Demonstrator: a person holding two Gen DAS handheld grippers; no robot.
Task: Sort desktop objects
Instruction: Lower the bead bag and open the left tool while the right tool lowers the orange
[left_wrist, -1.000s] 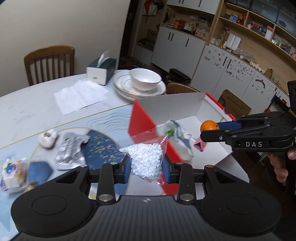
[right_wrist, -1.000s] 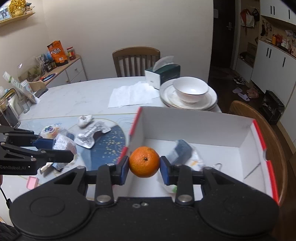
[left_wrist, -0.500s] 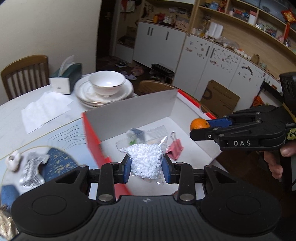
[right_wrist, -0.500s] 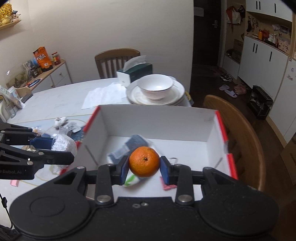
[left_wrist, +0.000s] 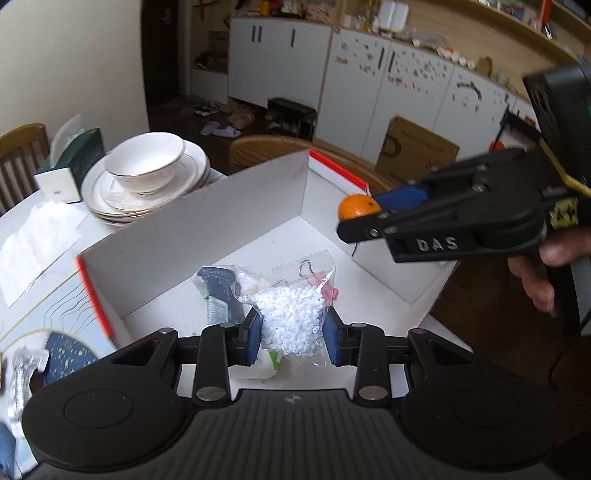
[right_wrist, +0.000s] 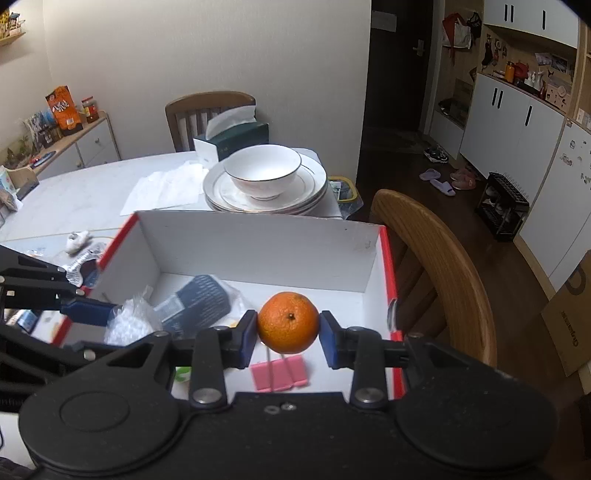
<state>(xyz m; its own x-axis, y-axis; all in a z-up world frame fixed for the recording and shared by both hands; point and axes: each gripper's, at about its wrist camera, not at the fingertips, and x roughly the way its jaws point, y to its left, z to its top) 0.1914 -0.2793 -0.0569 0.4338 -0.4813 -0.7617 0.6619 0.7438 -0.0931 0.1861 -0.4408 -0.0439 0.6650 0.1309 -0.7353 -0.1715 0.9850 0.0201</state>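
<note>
Two grippers hang over my red-edged white box (right_wrist: 369, 258), left gripper (left_wrist: 293, 330) clamping a bag of white beads (left_wrist: 291, 321), right gripper (right_wrist: 288, 338) pinching a tangerine (right_wrist: 288, 321), both poised for dropping in.

You have the box (right_wrist: 258, 247) on the table (right_wrist: 74, 195), a bowl (right_wrist: 263, 170) on stacked plates (right_wrist: 314, 184) behind it, the tissue box (right_wrist: 236, 138) further back. In the box, a binder clip (right_wrist: 279, 373) lies right of a wrapped packet (right_wrist: 201, 301).
</note>
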